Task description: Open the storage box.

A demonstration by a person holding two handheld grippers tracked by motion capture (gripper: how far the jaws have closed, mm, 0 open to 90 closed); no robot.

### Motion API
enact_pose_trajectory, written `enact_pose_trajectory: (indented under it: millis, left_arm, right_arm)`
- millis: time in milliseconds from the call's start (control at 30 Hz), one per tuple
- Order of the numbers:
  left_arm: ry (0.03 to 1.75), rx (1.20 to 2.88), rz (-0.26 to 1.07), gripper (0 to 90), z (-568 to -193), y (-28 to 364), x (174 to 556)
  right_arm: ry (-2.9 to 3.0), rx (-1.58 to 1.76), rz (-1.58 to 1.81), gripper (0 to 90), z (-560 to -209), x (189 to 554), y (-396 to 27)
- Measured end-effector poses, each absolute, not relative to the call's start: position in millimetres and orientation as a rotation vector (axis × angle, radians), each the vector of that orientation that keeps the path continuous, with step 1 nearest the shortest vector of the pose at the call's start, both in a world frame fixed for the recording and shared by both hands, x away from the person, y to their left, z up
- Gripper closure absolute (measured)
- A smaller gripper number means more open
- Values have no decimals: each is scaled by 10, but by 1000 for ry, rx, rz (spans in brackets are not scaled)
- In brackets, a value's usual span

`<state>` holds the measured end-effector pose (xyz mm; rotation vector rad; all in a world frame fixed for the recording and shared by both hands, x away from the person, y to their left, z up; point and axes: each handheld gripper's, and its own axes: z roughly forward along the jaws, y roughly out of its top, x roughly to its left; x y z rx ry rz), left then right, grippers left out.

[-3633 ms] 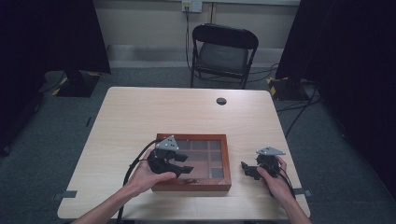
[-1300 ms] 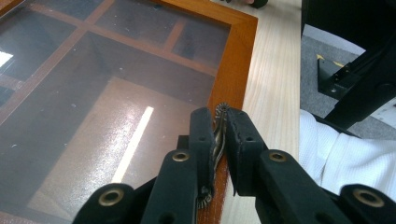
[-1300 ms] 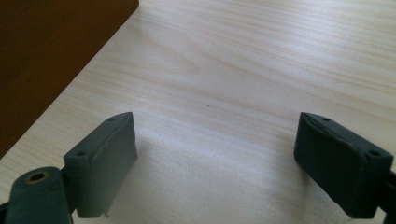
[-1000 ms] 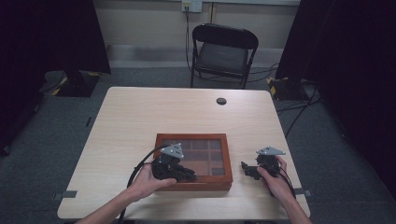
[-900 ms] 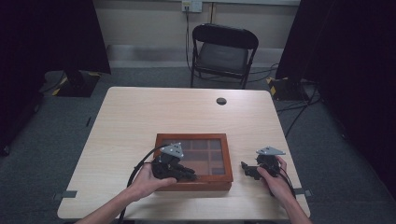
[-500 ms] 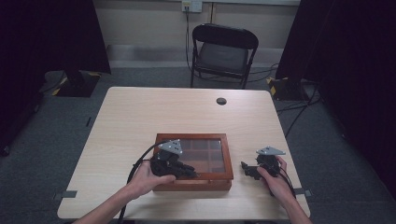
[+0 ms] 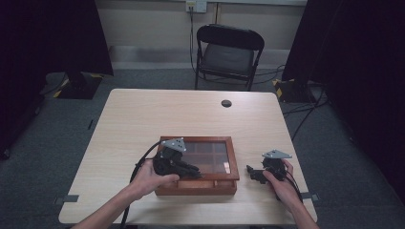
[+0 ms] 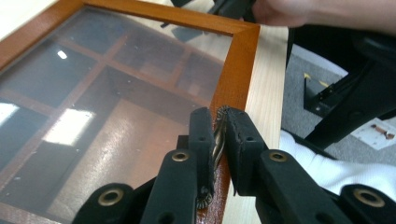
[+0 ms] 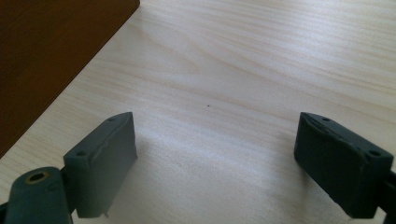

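- A wooden box with a glass lid sits near the front edge of the table, before the person.
- The left gripper pinches a small metal clasp on the lid's front frame, likely to lift it.
- The right gripper rests on the table just beside the box, jaws wide apart and empty, seemingly waiting.

Glossy glass lid in a reddish varnished wooden box; table pale, matt wood grain.

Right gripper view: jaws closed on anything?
No. The right gripper stands with its jaws wide apart over bare table, nothing between them.
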<state>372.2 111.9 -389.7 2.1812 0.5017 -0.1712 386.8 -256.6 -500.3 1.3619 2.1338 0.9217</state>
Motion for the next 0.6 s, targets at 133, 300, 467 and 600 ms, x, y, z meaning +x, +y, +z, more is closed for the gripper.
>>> enact_pose_trajectory:
  millis: [133,300,467,600]
  left_arm:
    - [501,2187,-198,812,-3863,1129,3760]
    - [506,2180,-189,812,-3830,1121,3771]
    - [513,2193,-188,811,-3766,1111,3798]
    - [514,2164,-190,812,-3674,1142,3845]
  right_arm:
    - [2134,1362,921,123,-5003,3868,-2566]
    - [2134,1362,921,123,-5003,3868,-2566]
    - [2134,1362,922,123,-5003,3868,-2566]
    - [2134,1362,921,123,-5003,3868,-2566]
